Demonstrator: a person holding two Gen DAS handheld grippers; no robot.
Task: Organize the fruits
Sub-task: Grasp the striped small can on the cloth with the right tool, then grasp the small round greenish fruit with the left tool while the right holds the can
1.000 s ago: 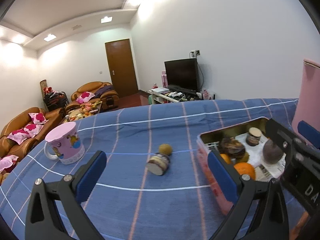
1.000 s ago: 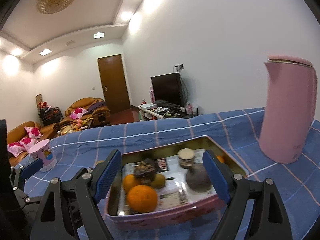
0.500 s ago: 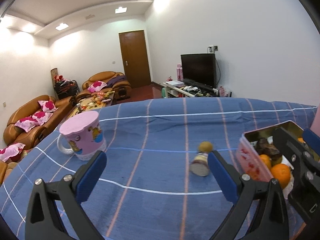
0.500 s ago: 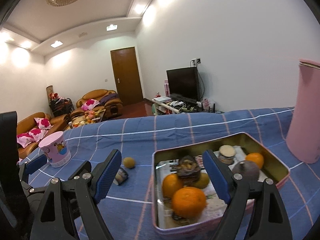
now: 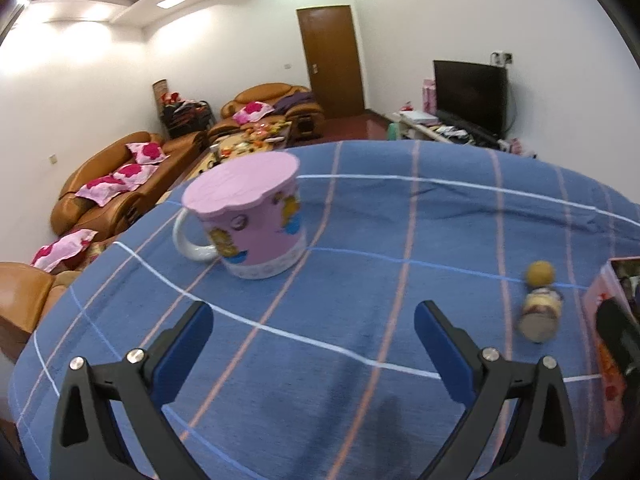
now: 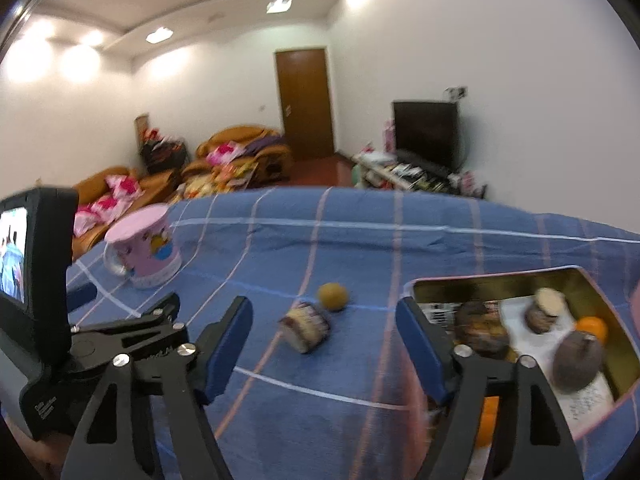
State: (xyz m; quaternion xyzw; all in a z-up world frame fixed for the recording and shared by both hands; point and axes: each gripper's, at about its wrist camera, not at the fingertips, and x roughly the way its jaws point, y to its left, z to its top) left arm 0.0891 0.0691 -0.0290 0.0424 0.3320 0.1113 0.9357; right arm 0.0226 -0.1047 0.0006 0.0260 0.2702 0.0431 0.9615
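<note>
A small yellow-green fruit (image 6: pixel 333 297) lies on the blue checked cloth (image 6: pixel 360 248), with a brown cut piece (image 6: pixel 306 327) just in front of it. Both show at the right of the left wrist view: fruit (image 5: pixel 540 273), cut piece (image 5: pixel 540 315). A pink tin (image 6: pixel 520 276) at the right holds oranges, a dark round fruit (image 6: pixel 577 360) and other pieces. My right gripper (image 6: pixel 324 350) hovers short of the cut piece, its jaws closing with nothing between them. My left gripper (image 5: pixel 314 344) is open over bare cloth, facing the mug.
A pink mug with a lid (image 5: pixel 248 216) stands on the cloth ahead of the left gripper. The left gripper's body and screen (image 6: pixel 32 264) fill the left of the right wrist view. Sofas and a TV lie beyond the table's far edge.
Both views have swung left: the tin slid to the right edge, the mug came closer, and the loose fruit and cut piece now sit between the right gripper's fingers, which have narrowed.
</note>
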